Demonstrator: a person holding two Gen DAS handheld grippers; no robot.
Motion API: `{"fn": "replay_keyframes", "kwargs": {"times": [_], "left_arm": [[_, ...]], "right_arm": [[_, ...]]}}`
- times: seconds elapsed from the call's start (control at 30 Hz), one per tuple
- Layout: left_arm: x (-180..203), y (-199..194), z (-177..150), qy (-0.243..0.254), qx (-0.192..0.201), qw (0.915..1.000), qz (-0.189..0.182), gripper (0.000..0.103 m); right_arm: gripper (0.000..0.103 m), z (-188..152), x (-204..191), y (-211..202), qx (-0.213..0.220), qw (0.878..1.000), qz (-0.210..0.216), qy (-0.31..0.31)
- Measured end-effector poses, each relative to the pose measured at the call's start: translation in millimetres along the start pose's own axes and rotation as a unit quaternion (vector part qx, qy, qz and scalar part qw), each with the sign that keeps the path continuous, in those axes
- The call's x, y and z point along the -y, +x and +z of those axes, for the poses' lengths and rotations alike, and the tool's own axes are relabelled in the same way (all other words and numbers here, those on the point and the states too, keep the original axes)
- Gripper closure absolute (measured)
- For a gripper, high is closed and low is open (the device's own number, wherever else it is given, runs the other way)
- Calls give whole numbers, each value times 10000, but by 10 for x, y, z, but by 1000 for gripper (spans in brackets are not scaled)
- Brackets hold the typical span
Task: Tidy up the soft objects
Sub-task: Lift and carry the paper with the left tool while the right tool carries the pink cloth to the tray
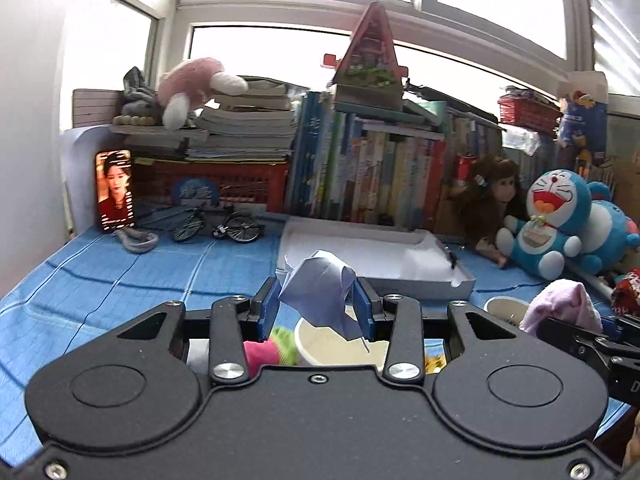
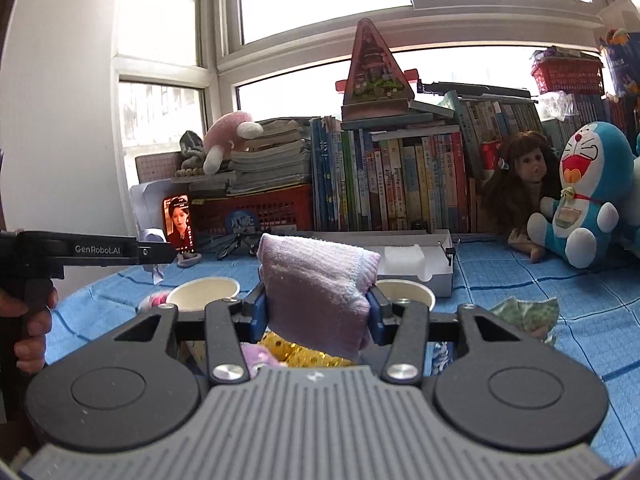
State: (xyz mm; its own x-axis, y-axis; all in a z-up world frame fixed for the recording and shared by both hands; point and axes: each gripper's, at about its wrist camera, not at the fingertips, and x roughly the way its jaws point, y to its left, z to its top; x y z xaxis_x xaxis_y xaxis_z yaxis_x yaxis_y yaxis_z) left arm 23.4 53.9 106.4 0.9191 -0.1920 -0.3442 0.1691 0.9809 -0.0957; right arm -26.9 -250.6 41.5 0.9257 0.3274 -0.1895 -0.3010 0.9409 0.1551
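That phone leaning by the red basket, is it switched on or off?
On. The phone has a lit screen showing a video picture with text lines, and stands upright on the blue cloth.

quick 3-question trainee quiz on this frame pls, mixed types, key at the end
1. True or false: both grippers hold cloth.
2. What does the right gripper clamp? A) pink towel B) paper cup C) doll
3. What colour is the cloth in the left gripper?

Key: 1 true. 2 A. 3 blue-grey.
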Motion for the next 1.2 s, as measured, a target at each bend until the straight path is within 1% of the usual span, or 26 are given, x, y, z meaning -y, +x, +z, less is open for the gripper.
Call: {"fn": "replay_keyframes", "kwargs": {"times": [0.13,0.33,0.53,0.77,0.9,1.0,1.2], "left_arm": [[18,104,169,-8,-74,9998,-191,65],[20,307,383,-138,-341,9980,-505,65],[51,524,572,-29,-516,9975,-485,65],[73,839,817,-219,-866,9941,-612,65],[170,1081,928,-231,-1078,9924,-548,65],[258,1296,984,-310,-1231,9902,-578,65],[336,1660,1082,-270,-1413,9884,-484,65]], "right_arm": [[51,158,97,73,-75,9999,-34,120],[51,367,235,194,-158,9994,-64,289],[51,568,328,365,-274,9988,10,403],[51,761,351,619,-431,9982,40,413],[51,872,370,796,-500,9976,68,474],[51,959,387,946,-563,9970,59,528],[51,1101,391,1269,-837,9951,-24,517]]}}
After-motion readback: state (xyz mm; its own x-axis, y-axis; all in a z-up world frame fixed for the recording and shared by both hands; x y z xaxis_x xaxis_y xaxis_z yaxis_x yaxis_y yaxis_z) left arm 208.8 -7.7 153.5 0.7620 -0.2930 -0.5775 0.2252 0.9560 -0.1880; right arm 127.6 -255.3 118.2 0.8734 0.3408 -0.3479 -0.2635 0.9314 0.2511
